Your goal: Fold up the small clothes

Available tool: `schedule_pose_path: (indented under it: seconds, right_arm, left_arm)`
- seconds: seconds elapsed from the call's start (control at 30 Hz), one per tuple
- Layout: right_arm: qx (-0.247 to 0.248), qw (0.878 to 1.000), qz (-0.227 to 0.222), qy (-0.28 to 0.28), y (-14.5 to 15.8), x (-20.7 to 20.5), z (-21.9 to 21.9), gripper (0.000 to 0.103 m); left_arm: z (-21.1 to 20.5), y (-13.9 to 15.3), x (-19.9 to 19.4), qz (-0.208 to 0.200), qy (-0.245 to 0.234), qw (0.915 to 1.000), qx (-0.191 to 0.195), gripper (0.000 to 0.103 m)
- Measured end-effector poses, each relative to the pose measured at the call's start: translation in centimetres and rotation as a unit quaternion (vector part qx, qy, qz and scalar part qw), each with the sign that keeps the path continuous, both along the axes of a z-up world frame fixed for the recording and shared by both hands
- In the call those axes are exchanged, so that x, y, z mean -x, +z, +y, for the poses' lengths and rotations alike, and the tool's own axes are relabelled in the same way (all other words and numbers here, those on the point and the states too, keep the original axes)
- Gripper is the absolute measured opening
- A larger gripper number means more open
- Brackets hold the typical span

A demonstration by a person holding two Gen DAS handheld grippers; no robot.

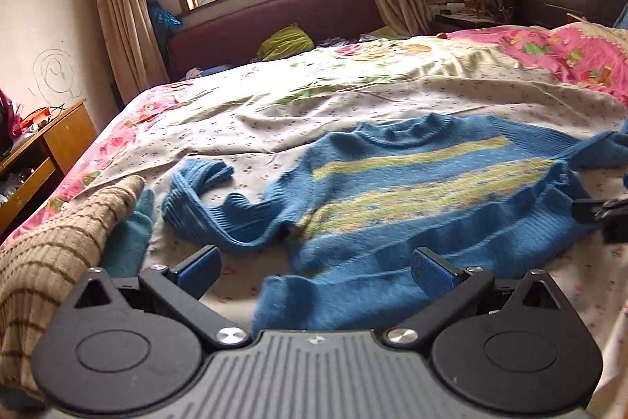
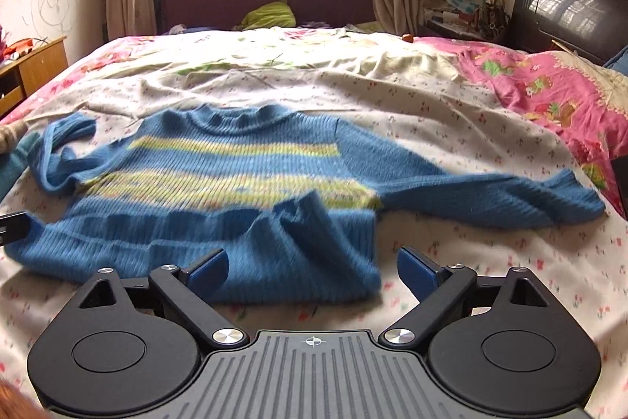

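A small blue knit sweater [image 1: 412, 191] with yellow-green stripes lies face up on the bed, neck away from me. It also shows in the right wrist view [image 2: 219, 183]. Its left sleeve [image 1: 204, 199] is bent and bunched; its right sleeve [image 2: 490, 195] stretches out to the right. The hem is rumpled, with a raised fold [image 2: 310, 222]. My left gripper [image 1: 314, 269] is open just over the hem's left corner. My right gripper [image 2: 312, 269] is open over the hem's right corner. Neither holds anything. The right gripper's tip [image 1: 600, 214] shows at the left wrist view's right edge.
The bed [image 2: 431, 105] has a floral sheet and a pink quilt [image 2: 549, 85] at the right. A tan striped knit garment [image 1: 59, 246] over a teal one [image 1: 133, 234] lies left of the sweater. A wooden desk [image 1: 39, 152] stands left, a dark headboard [image 2: 569, 2] right.
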State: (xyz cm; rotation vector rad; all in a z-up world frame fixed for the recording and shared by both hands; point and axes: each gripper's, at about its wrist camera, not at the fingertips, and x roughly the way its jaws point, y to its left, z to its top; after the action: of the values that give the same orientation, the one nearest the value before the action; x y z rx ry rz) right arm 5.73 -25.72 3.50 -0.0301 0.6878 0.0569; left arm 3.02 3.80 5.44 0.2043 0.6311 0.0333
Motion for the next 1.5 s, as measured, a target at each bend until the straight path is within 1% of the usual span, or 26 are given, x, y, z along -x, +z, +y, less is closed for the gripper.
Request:
schedule_pose_path:
  seconds: [0.07,0.17,0.2,0.23,0.27,0.3,0.33,0.37,0.43,0.47,0.5,0.57,0.67,0.73,0.83,0.9,0.93,1.03,1.1,1.13,1.2,1.27,1.33,1.37,1.47,1.5]
  right_arm:
    - [0.007,1.0,0.003,0.007,-0.3,-1.4,-0.3,0.085]
    - [0.009,1.0,0.019,0.023,-1.2,-3.3,-0.4,0.073]
    - [0.005,0.999,0.027,0.029,-1.5,-3.8,-0.5,0.065]
    - [-0.001,0.999,0.038,0.036,-1.9,-4.3,-0.5,0.054]
    - [-0.008,0.998,0.051,0.042,-2.2,-4.7,-0.4,0.048]
    - [-0.016,0.997,0.063,0.046,-2.6,-5.1,-0.4,0.036]
    - [-0.026,0.996,0.072,0.051,-2.8,-5.2,-0.4,0.029]
    - [-0.032,0.995,0.077,0.055,-2.9,-5.2,-0.4,0.025]
    - [-0.037,0.994,0.081,0.059,-2.8,-5.1,-0.4,0.014]
    - [-0.042,0.994,0.084,0.061,-2.7,-5.0,-0.5,0.012]
    - [-0.047,0.993,0.087,0.062,-2.4,-4.8,-0.6,0.01]
    - [-0.048,0.993,0.088,0.065,-1.8,-4.2,-0.8,0.01]
    - [-0.051,0.992,0.088,0.077,-0.5,-2.4,-1.1,0.009]
    - [-0.055,0.991,0.088,0.085,0.5,-0.7,-1.4,0.008]
    - [-0.065,0.988,0.093,0.101,2.1,2.4,-1.8,0.008]
    - [-0.073,0.985,0.107,0.116,2.7,4.6,-1.9,0.008]
    - [-0.071,0.983,0.114,0.123,2.8,5.7,-1.8,0.008]
    - [-0.055,0.98,0.138,0.131,2.4,8.0,-1.7,0.007]
    - [-0.054,0.978,0.158,0.127,1.9,8.9,-2.0,0.007]
    - [-0.06,0.976,0.166,0.124,1.9,9.3,-2.2,0.004]
    - [-0.054,0.976,0.169,0.127,2.4,10.3,-2.3,0.003]
    - [-0.035,0.976,0.169,0.129,2.8,10.7,-2.4,0.005]
    - [-0.008,0.976,0.178,0.122,2.7,10.6,-2.6,0.011]
    - [0.001,0.977,0.174,0.12,2.9,10.7,-2.8,0.011]
    - [0.013,0.98,0.136,0.147,4.7,10.9,-1.8,0.012]
    - [0.013,0.979,0.125,0.163,5.3,10.8,-1.1,0.012]
  left_arm:
    - [1.1,-0.3,-1.2,0.009,0.006,0.9999,-0.001,0.103]
    - [2.8,-1.2,-2.8,0.024,0.019,0.9995,-0.001,0.103]
    - [3.2,-1.6,-3.3,0.032,0.022,0.9993,0.001,0.103]
    - [3.6,-2.0,-3.7,0.041,0.023,0.9989,0.006,0.103]
    - [4.0,-2.4,-4.1,0.054,0.023,0.9982,0.013,0.099]
    - [4.3,-2.8,-4.3,0.067,0.022,0.9972,0.023,0.086]
    - [4.6,-3.2,-4.5,0.079,0.021,0.996,0.035,0.067]
    - [5.0,-3.8,-4.7,0.098,0.019,0.9934,0.056,0.057]
    - [5.5,-4.6,-4.8,0.124,0.01,0.9877,0.095,0.034]
    - [5.6,-4.9,-4.6,0.131,-0.001,0.9852,0.11,0.028]
    - [5.6,-4.9,-4.4,0.132,-0.009,0.9846,0.114,0.021]
    - [5.3,-4.5,-3.9,0.129,-0.025,0.9844,0.118,0.019]
    - [5.4,-3.3,-2.7,0.126,-0.056,0.9793,0.148,0.018]
    - [5.5,-2.6,-1.7,0.128,-0.072,0.9772,0.153,0.018]
    - [5.9,-1.6,0.2,0.134,-0.082,0.9753,0.155,0.018]
    - [6.2,-1.2,1.6,0.146,-0.093,0.9706,0.167,0.018]
    - [6.3,-1.1,2.4,0.154,-0.099,0.9685,0.169,0.018]
    - [6.1,-1.3,4.4,0.172,-0.111,0.9661,0.157,0.017]
    - [6.2,-1.3,5.5,0.181,-0.113,0.9636,0.162,0.017]
    - [6.3,-1.3,6.0,0.182,-0.112,0.9626,0.166,0.017]
    - [6.3,-1.0,6.8,0.177,-0.11,0.9643,0.163,0.017]
    - [6.3,-0.9,7.2,0.17,-0.113,0.9668,0.154,0.017]
    - [6.3,-0.8,7.4,0.167,-0.114,0.9671,0.155,0.017]
    - [6.2,-0.7,7.5,0.165,-0.115,0.9678,0.151,0.017]
    - [5.8,-0.6,7.4,0.154,-0.12,0.972,0.13,0.02]
    - [5.8,-0.6,7.2,0.154,-0.122,0.9723,0.127,0.025]
